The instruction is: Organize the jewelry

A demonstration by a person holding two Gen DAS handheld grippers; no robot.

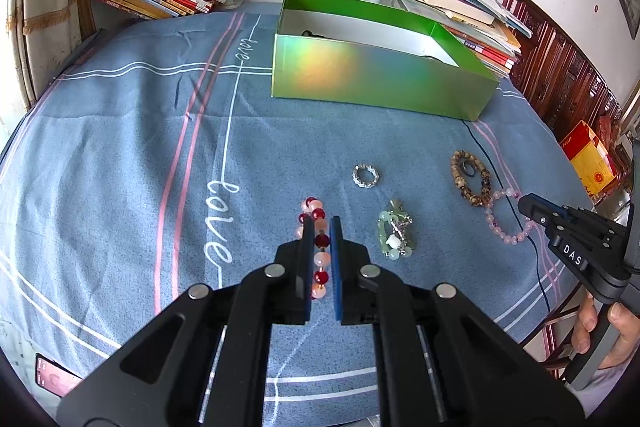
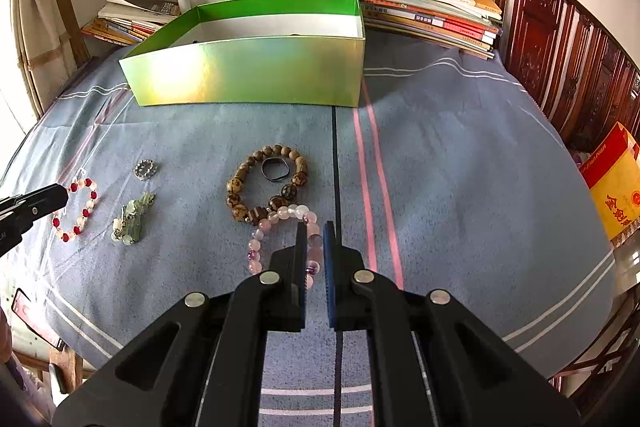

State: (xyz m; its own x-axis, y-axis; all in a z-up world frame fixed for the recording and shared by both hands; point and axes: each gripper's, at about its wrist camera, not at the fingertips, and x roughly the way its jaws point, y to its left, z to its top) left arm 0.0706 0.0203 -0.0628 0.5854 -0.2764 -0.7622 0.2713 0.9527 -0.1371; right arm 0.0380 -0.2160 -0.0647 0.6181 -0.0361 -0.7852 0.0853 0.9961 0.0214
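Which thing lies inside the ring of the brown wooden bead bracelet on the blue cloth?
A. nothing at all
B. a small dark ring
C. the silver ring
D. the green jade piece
B: a small dark ring rests on the cloth inside the loop of the brown bead bracelet; the other pieces lie apart, further left.

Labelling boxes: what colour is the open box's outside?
Iridescent green box, clearest in the right wrist view.

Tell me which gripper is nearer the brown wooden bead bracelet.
Right. The right gripper sits over the pink bracelet that touches the brown wooden bead bracelet; the left gripper is over the red-and-pink bracelet, beyond the green piece.
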